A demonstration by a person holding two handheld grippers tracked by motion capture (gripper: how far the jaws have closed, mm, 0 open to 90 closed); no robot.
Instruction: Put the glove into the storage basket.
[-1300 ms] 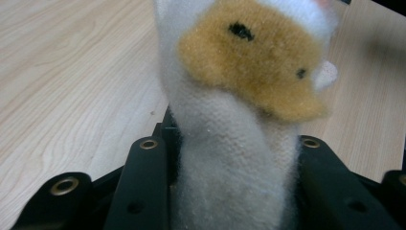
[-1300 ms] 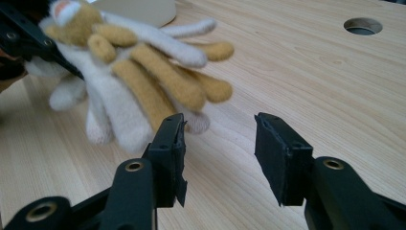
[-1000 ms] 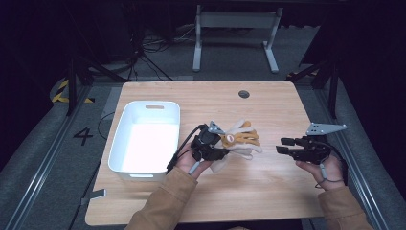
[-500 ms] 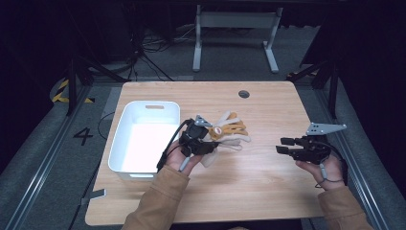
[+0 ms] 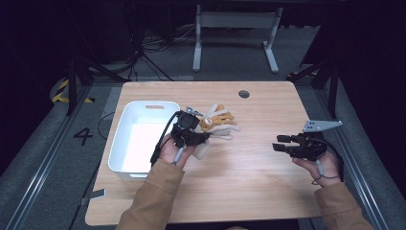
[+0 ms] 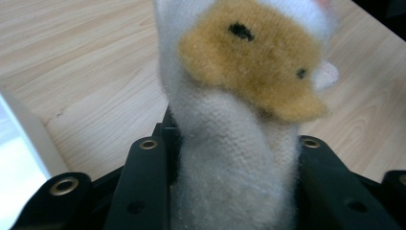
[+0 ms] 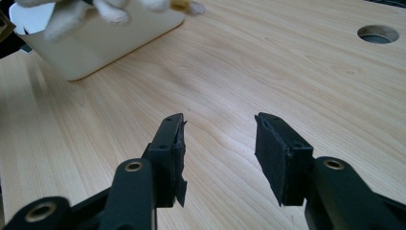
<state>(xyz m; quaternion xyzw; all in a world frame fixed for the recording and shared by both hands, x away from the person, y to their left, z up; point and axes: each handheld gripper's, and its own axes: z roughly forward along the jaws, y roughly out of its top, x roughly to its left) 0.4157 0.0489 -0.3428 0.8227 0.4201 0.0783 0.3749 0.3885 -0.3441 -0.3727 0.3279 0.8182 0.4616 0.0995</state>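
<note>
left gripper [image 5: 194, 125] is clamping the plush toy [image 6: 239, 110] by its body, lifting it beside the white bin [image 5: 125, 158], prob. to drop it in; right gripper [image 7: 220, 158] is idling w/ jaws wide, empty

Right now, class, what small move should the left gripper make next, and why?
Probably carry the plush toy a little farther toward the white bin beside it: the left gripper is shut on the toy, lifted just off the table, while the right gripper waits open.
</note>
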